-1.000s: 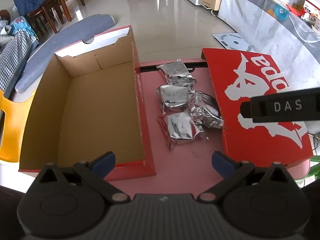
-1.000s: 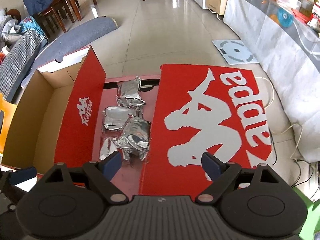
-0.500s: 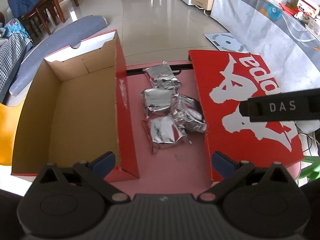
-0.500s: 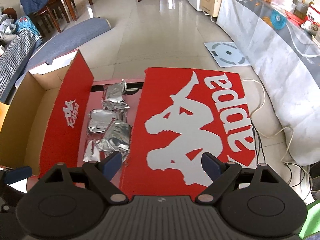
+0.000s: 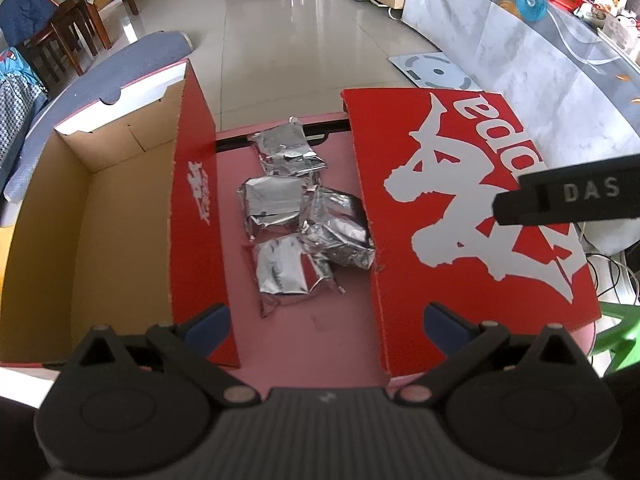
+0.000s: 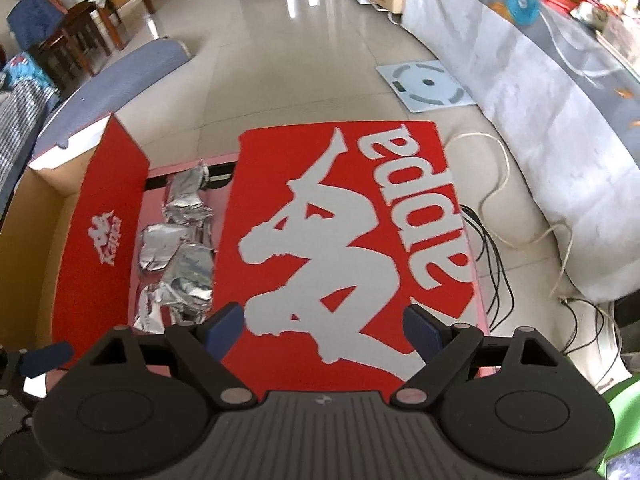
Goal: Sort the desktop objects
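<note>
Both grippers have lifted up and pulled back a bit since a second ago, so the box, the lid and the foil packs are looking smaller and farther away.

An open box (image 5: 100,240) is sitting on the left of the pink table (image 5: 316,344). Its red side is showing a small white logo with the word "Kappa" (image 6: 105,240). A red lid (image 5: 460,216) is lying flat on the right. It is showing a big white picture of two people sitting back to back, and large white letters that read "Kappa" upside down. Four shiny foil packs (image 5: 296,216) are lying on the table between the box and the lid. The right one is touching the lid's edge.

The left gripper (image 5: 326,322) is hanging over the near edge of the table, pointing at the packs. Its jaws are spread wide and are holding nothing. The right gripper (image 6: 322,330) is hanging over the near part of the lid. Its jaws are spread wide too, with nothing in them. In the left view, the right gripper's black side is poking in from the right, with the letters "DAS" (image 5: 590,192) on it.
</note>
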